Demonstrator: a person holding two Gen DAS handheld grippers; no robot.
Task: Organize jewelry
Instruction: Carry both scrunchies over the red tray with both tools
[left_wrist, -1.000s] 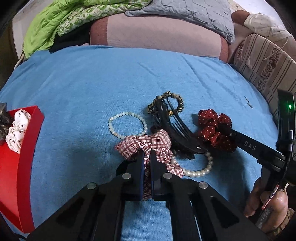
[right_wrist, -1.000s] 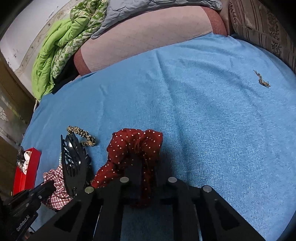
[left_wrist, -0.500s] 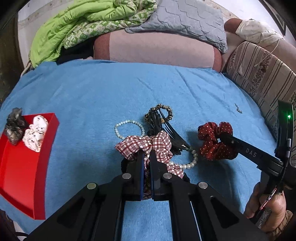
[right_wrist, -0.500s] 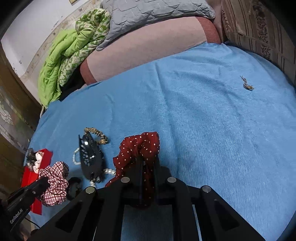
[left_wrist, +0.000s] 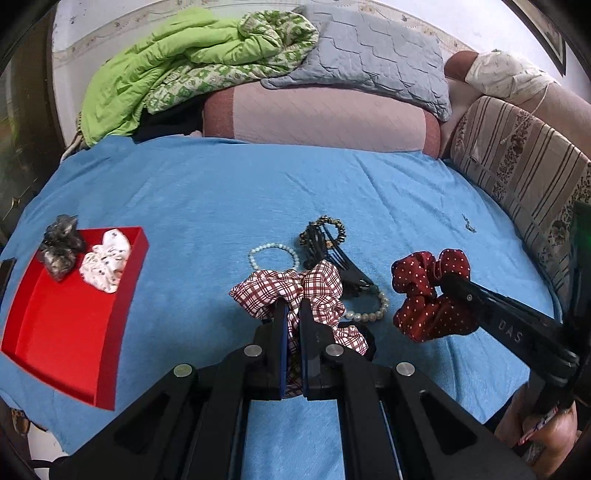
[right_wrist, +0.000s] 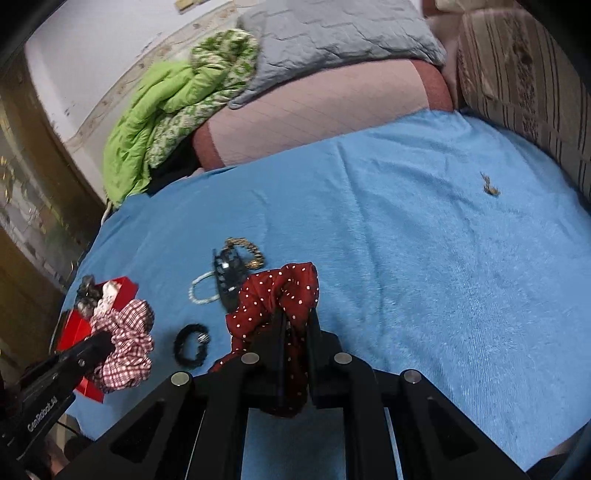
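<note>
Held for the red plastic tray at frame left: my left gripper pinches a red-and-white checked fabric scrunchie, my right gripper a maroon white-dotted fabric scrunchie.

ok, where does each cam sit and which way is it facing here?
Left wrist: on the left gripper, looking forward over the blue bedspread toward the pillows; its fingers pinch the plaid scrunchie; the right gripper and the person's hand show at right.
Right wrist: on the right gripper, same heading from further right; it grips the red dotted scrunchie; left gripper at lower left.
Shared: both scrunchies, red tray, black hair claw.
</note>
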